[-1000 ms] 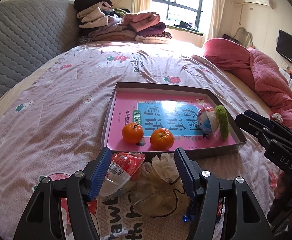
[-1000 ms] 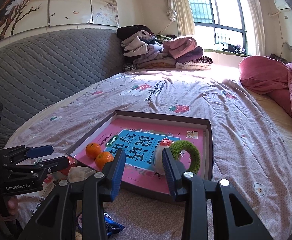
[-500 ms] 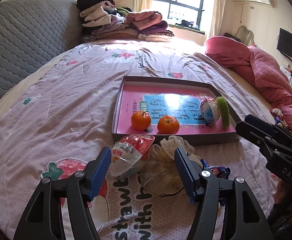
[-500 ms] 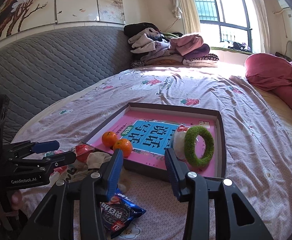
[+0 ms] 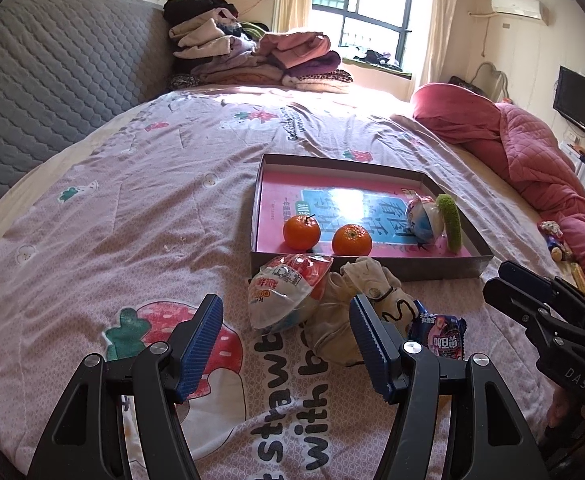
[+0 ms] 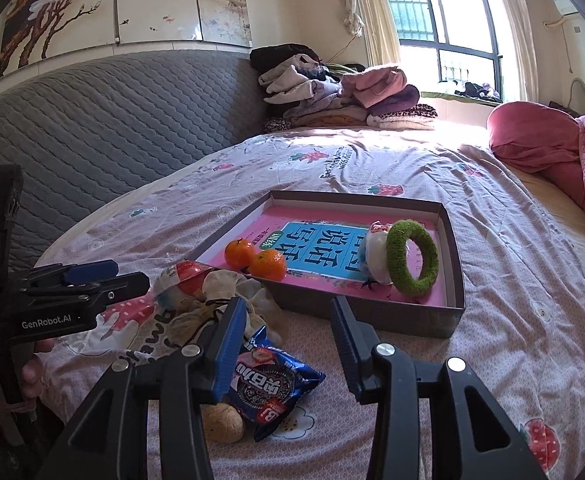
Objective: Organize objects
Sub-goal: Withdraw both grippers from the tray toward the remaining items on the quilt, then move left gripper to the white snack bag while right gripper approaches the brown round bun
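Note:
A grey box lid [image 5: 372, 272] [image 6: 450, 236] with a pink lining lies on the bed. It holds two tangerines [image 5: 301, 232] [image 6: 267, 265], a white-blue toy [image 5: 426, 216] and a green ring [image 6: 412, 258]. Before the box lie a red-white snack bag [image 5: 286, 292], a cream cloth bundle [image 5: 356, 316], a blue cookie packet [image 6: 270, 386] and a walnut [image 6: 223, 422]. My left gripper [image 5: 286, 344] is open and empty, just short of the snack bag. My right gripper [image 6: 288, 344] is open and empty above the cookie packet.
Folded clothes [image 5: 252, 56] are piled at the bed's far end. A pink quilt [image 5: 524, 152] lies along the right side. A grey padded headboard [image 6: 112, 120] runs along the left. Small items [image 5: 556, 240] lie by the quilt.
Both grippers have drawn back from the box and risen. The cookie packet and the walnut have come into view. Nothing was taken hold of.

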Demonstrator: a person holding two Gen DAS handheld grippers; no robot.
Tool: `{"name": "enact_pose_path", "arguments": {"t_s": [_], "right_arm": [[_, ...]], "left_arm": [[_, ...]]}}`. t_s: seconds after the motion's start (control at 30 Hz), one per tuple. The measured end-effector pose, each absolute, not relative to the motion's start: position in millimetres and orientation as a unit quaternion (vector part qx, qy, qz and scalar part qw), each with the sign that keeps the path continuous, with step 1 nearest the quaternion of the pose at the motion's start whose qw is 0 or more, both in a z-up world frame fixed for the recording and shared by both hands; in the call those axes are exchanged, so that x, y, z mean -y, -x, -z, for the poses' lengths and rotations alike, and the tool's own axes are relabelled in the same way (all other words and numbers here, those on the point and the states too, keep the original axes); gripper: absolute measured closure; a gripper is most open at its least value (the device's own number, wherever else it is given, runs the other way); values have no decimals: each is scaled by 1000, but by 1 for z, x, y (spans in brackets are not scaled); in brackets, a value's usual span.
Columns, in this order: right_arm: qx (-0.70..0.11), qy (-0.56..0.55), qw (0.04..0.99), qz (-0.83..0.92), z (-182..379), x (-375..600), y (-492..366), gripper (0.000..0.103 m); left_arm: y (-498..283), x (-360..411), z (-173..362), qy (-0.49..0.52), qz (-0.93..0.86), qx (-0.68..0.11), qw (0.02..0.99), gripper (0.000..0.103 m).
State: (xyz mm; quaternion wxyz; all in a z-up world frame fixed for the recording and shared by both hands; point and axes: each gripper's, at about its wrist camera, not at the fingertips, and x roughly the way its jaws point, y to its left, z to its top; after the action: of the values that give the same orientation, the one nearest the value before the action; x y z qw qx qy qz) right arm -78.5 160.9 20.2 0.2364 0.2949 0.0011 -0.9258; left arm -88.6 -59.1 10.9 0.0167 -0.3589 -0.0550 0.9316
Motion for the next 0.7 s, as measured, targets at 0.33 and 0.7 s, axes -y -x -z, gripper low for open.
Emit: {"name": "enact_pose_path", "arguments": {"t_s": [0.33, 0.7], "right_arm": [[16, -304, 219, 927, -13, -164, 60, 59], [20, -315, 208, 926, -4, -161, 38, 59]], "left_arm": [[83, 60, -7, 360, -931, 58, 30, 36], [79, 61, 2, 365, -928, 55, 39, 36]]}}
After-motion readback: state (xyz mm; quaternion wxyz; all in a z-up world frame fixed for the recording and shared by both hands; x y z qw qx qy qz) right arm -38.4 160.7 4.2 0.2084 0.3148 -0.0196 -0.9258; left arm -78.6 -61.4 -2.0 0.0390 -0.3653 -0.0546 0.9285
